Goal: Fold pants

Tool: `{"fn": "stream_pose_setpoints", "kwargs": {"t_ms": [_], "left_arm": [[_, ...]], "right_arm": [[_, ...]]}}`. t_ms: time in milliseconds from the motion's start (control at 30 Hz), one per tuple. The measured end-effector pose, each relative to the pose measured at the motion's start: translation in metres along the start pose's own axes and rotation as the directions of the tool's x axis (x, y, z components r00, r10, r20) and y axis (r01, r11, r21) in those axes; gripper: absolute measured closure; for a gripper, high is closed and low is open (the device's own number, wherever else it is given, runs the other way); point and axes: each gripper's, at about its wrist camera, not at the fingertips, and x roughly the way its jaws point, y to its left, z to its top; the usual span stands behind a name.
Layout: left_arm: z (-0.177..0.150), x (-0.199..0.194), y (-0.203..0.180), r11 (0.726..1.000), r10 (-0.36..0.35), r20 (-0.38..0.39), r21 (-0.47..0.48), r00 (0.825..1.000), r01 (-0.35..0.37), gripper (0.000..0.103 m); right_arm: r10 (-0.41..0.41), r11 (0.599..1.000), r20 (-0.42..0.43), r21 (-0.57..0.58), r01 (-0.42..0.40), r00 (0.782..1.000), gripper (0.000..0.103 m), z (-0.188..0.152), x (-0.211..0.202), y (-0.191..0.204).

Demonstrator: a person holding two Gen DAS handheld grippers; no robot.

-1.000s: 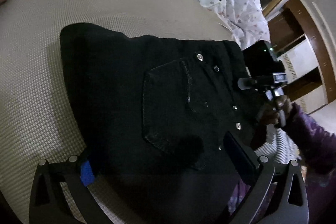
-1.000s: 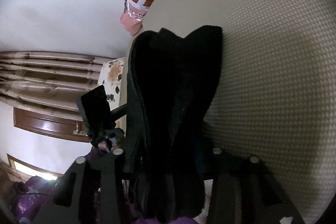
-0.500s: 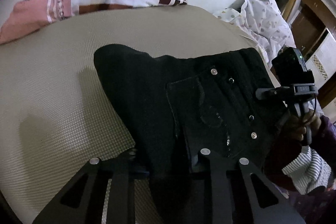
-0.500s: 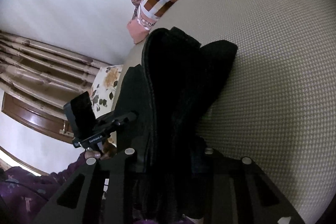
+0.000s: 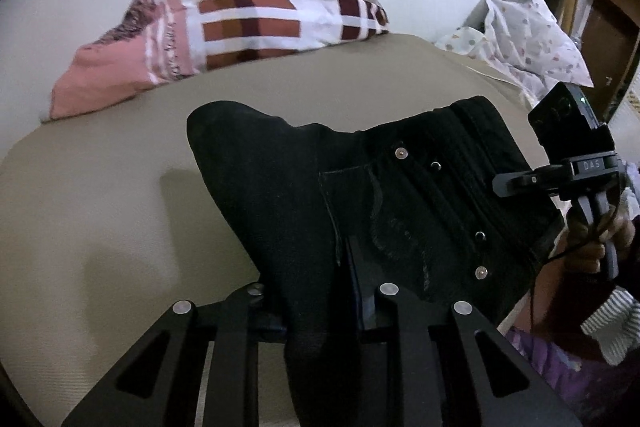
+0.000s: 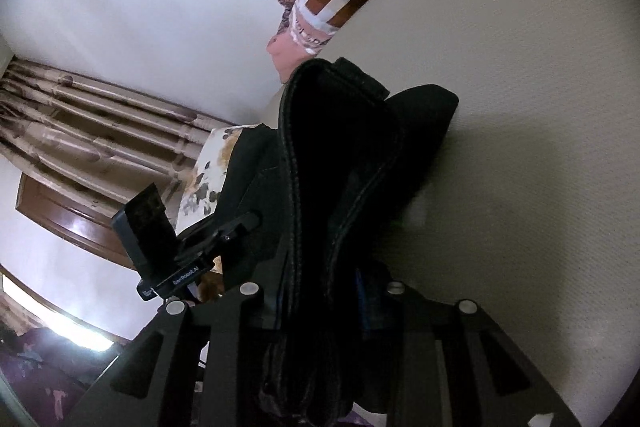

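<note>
The left gripper [image 5: 316,291] had just clamped onto the near edge of the black denim pants [image 5: 360,195], having been spread wide a second before. The right gripper [image 6: 320,291] pinched their bunched waistband end too, and the cloth had risen off the beige woven bedspread [image 5: 100,207] near its front edge. Looked like the next fold was starting.
</note>
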Motion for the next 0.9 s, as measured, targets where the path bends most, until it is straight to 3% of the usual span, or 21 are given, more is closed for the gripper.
{"fn": "stream_pose_setpoints", "kwargs": {"t_ms": [500,900], "left_arm": [[0.002,-0.031,0.057,0.991,0.129,0.063,-0.039,0.990,-0.127,0.081],[0.003,-0.047,0.107,0.976,0.202,0.100,-0.101,0.974,-0.192,0.081]], "right_arm": [[0.030,0.998,-0.050,-0.057,-0.033,0.998,0.078,0.033,0.067,0.040],[0.049,0.993,-0.090,-0.102,-0.058,0.995,0.078,0.039,0.095,0.061]]}}
